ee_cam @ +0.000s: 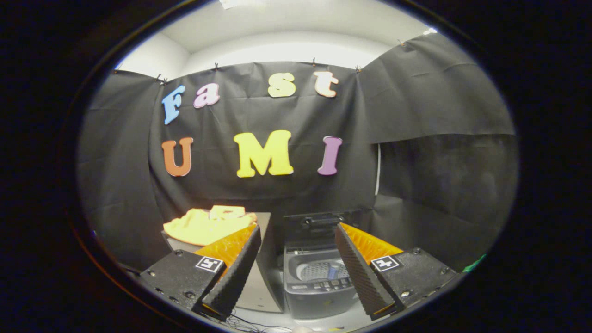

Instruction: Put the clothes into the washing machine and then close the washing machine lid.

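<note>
Gripper view shows the gripper [296,268] with its two fingers spread wide apart and nothing between the pads. Just ahead, between the fingers, stands the small grey washing machine [319,289] on the desk [259,296]. Its lid [321,222] is raised upright at the back, so the drum [321,270] is open to see. The yellow clothes [206,225] lie in a heap on a grey stand [263,231], beyond the left finger and beside the machine.
</note>
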Demonstrator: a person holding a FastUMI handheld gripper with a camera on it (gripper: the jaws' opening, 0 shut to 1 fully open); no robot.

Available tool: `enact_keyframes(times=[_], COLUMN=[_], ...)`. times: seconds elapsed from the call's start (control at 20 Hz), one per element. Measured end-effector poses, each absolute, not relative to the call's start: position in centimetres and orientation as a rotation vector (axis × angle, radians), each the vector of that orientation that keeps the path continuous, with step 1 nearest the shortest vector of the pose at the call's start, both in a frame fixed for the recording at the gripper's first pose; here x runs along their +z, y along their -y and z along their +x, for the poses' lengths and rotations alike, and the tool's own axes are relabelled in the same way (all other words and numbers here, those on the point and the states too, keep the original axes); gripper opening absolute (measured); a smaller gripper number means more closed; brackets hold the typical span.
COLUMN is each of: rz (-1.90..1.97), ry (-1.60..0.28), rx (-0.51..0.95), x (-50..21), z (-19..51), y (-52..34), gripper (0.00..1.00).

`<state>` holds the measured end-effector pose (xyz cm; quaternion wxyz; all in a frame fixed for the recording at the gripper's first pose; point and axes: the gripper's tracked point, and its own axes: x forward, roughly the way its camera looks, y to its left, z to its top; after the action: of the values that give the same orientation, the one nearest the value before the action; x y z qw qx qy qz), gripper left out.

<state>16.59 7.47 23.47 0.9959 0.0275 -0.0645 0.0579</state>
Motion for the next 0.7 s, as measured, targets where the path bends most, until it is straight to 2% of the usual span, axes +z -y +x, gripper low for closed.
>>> enact_keyframes(times=[0.4,0.7], rz=[0.055,0.038], ry=[0.113,-0.054], rx=[0.294,0.363], x=[31.3,28.9], z=[29.7,37.5], y=[-22.4,-31.5], gripper=[1.00,1.00])
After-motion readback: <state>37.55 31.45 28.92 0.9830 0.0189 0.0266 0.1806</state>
